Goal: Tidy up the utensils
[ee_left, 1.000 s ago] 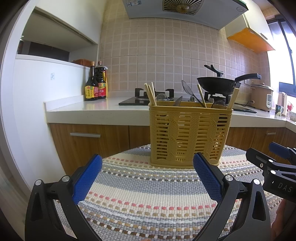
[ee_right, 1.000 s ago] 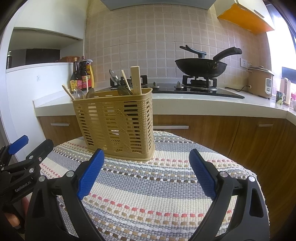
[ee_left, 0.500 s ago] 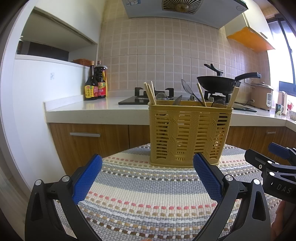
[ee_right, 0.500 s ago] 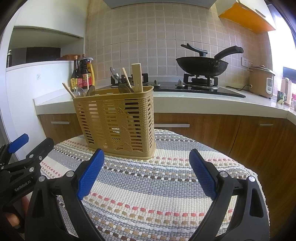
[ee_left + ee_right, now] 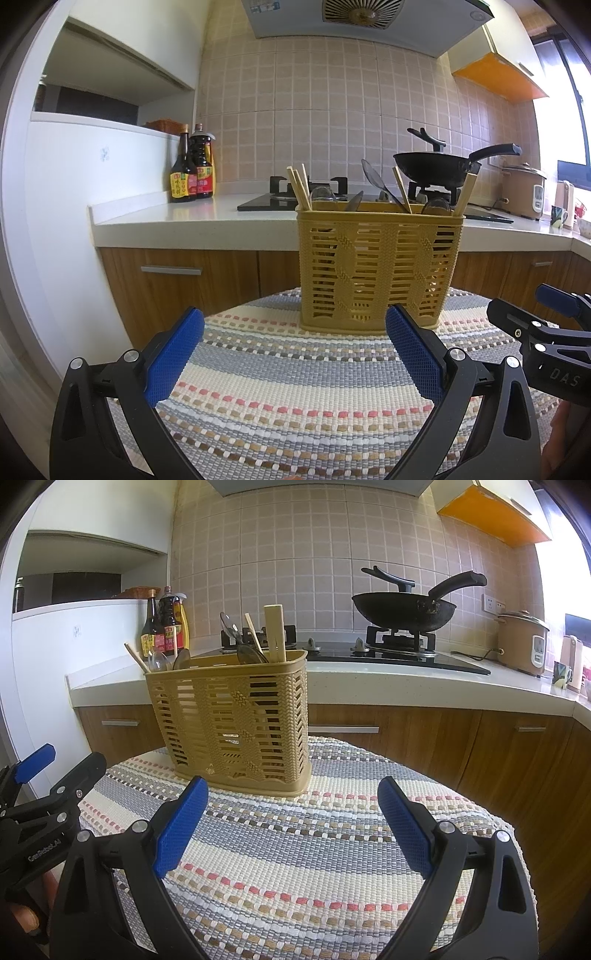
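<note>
Several utensils (image 5: 373, 186) inside yellow basket (image 5: 378, 273)

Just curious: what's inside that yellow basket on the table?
Chopsticks and spoons poke above the basket rim, with a flat wooden piece at one end. Their lower ends are mostly hidden behind the slatted walls.

A: Utensil basket (image 5: 378, 266)?
B: Mustard-yellow plastic, woven-look w/ slotted sides.
A: Cloth under it?
B: Woven table mat (image 5: 295, 849), stripes of grey, cream, w/ pink & tan dashes.
A: Grippers?
B: Left gripper (image 5: 293, 354) & right gripper (image 5: 291, 825) both black frames, blue textured pads.
A: Bkgd?
B: Black wok (image 5: 402, 611), beige wall tiles (image 5: 314, 122), brown wood-grain cabinets (image 5: 461, 738).
</note>
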Motion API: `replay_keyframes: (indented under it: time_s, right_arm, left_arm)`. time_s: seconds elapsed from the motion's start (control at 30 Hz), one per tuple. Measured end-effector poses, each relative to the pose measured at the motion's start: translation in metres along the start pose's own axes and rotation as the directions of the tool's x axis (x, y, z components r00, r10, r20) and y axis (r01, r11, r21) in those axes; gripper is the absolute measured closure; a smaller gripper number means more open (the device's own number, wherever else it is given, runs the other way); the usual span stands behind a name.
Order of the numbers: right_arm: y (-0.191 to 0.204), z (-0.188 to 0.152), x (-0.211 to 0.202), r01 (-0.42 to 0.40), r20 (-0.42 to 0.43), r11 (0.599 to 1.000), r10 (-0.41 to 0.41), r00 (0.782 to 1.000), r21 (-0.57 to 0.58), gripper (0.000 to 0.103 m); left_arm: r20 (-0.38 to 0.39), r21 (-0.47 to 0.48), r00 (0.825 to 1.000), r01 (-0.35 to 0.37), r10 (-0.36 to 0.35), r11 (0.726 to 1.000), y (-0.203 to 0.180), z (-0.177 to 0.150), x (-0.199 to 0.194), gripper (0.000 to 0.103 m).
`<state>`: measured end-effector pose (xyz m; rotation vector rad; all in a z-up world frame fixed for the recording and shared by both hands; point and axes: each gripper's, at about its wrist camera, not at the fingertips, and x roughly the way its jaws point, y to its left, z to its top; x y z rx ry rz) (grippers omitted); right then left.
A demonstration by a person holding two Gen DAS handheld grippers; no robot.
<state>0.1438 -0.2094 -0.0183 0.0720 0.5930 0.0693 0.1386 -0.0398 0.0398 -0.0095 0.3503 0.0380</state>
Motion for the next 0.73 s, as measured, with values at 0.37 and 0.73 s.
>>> replay_keyframes:
  time_s: [0.37, 0.73]
  right_arm:
    - [0.0003, -0.0001, 0.0013, 0.006, 0.0, 1.0, -0.006, 1.0, -0.009, 0.014]
    - [0.0004, 0.0005, 0.0012, 0.007, 0.001, 1.0, -0.007, 1.0, -0.009, 0.013]
  left_arm:
    - [-0.004, -0.028, 1.0, 0.021, -0.021, 0.999, 0.0047, -0.0007, 0.0007, 0.008]
    - [-0.007, -0.029, 0.999, 0.042, -0.042, 0.999, 0.004, -0.0013, -0.002, 0.007]
